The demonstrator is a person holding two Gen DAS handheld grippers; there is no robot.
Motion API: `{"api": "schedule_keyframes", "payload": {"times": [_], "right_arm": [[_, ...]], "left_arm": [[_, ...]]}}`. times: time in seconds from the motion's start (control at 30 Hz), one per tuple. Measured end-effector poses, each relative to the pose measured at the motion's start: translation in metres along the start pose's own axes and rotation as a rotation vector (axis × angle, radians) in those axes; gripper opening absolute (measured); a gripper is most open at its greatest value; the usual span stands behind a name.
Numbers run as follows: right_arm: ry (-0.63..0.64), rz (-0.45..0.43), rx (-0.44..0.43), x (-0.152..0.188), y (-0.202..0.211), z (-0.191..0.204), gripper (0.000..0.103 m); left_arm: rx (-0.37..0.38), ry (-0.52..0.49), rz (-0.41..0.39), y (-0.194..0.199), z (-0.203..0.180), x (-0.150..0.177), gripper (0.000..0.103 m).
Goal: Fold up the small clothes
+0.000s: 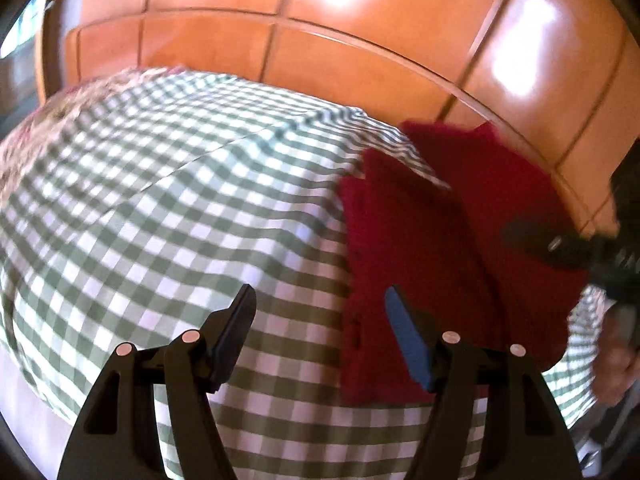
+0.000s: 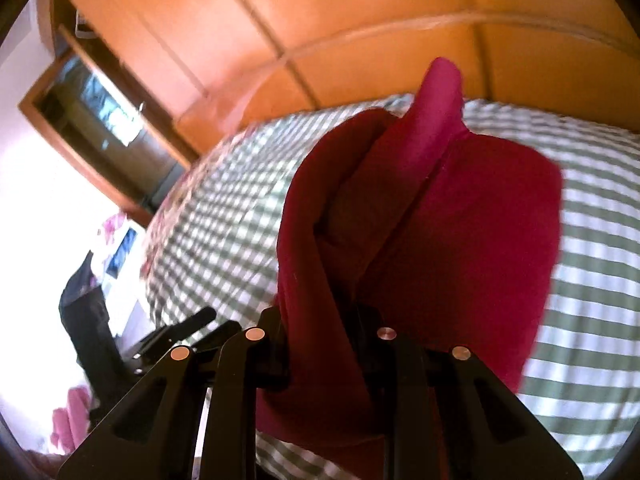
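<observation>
Room: orange wooden wardrobe panels [image 1: 360, 32] are filling the background behind a bed, and a dark open doorway [image 2: 100, 120] is showing off to the left in the right wrist view.
Surface: green-and-white checked bedcover [image 1: 180, 200] is carrying the work; it is a bed, not a counter.
Garment: red garment [image 1: 440, 240] is lying partly folded on the bedcover, toward the wardrobe-side edge of the bed, with one end being lifted off the cloth.
Right gripper [image 2: 320, 320]: its jaws are sitting narrow with a bunched edge of the garment [image 2: 400, 220] pinched between them; the cloth is draping away from the jaws toward the wardrobe.
Left gripper [image 1: 320, 336]: its jaws are standing wide with nothing between them, hovering over the bedcover; the blue-padded finger [image 1: 408, 344] is overlapping the garment's near-left edge in this view, though whether it is touching I cannot tell.
Key relation: the garment is lying just to the right of the left jaws, its long axis running from the grippers toward the wardrobe, so the free edge is nearer the left gripper.
Judgement: the next move is likely calling for the left jaws to shift right and close on that free edge while the right side is holding the fold.
Risk: the pinched bunch may be slipping or dragging the lower layers askew.
</observation>
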State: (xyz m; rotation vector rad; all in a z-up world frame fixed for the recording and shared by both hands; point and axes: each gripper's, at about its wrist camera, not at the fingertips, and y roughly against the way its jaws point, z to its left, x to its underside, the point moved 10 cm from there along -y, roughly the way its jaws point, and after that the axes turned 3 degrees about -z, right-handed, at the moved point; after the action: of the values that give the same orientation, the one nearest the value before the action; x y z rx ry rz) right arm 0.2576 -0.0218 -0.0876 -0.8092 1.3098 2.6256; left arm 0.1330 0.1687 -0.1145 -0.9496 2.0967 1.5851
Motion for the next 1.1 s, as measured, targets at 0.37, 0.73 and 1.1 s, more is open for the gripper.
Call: {"api": "schedule_keyframes", "payload": {"times": [0.37,0.73,1.1], "right_arm": [[-0.092,-0.123,-0.133,0.026,0.060,-0.021,0.070],[0.064,-0.122,0.173,0.111,0.111,-0.072,0.074],[0.109,-0.129,0.309,0.098,0.056,-0.073,0.024]], "left_arm": [[0.300,0.252,0.044,0.008,-0.007,-0.010,0.073],[0.424,0.240,0.109,0.007,-0.060,-0.019,0.080],[0.285,0.075,0.125,-0.014,-0.076,-0.013,0.014]]}}
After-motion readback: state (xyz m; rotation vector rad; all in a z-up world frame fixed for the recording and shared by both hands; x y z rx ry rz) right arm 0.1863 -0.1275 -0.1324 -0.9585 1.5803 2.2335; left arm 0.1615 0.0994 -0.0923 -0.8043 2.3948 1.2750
